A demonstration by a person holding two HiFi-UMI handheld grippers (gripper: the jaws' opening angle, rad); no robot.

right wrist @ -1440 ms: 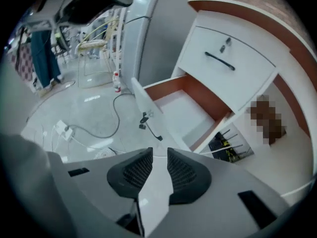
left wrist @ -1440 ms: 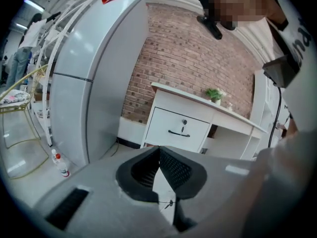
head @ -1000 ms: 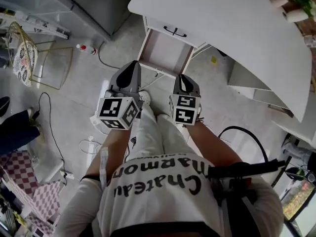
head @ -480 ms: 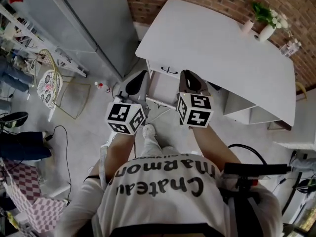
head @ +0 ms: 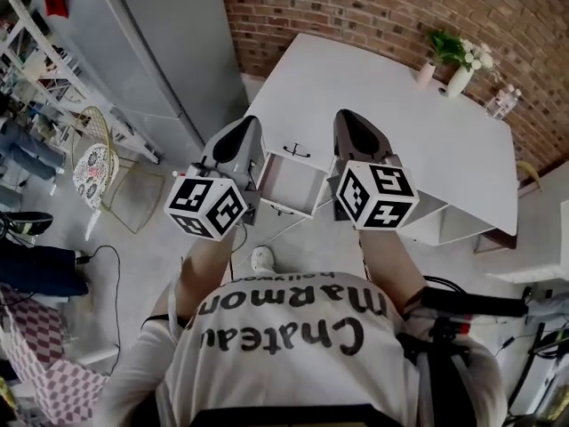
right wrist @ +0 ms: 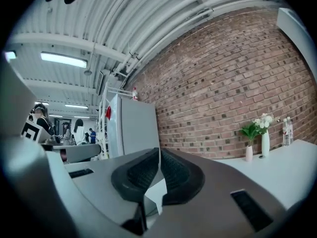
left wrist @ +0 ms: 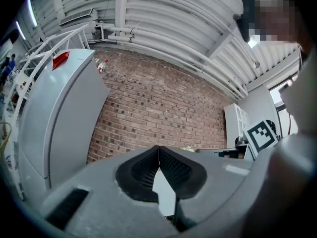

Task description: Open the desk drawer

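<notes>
Drawer (head: 289,183), white, pulled out from under the near edge of the white counter (head: 391,105), seen between left claw (head: 252,124) and right claw (head: 348,118), both in the air near it, each clenched tip to tip and holding nothing; flower vase (head: 460,80) at the counter's far corner, by the brick wall (head: 356,7).

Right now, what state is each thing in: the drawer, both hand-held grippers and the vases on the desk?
drawer: pulled out, open, inside looks bare.
left hand-held gripper: shut, nothing between its jaws, held in the air.
right hand-held gripper: shut, empty, held in the air.
tall white vase: upright on the desk, holds flowers.
small vase: upright, holds a green plant.
</notes>
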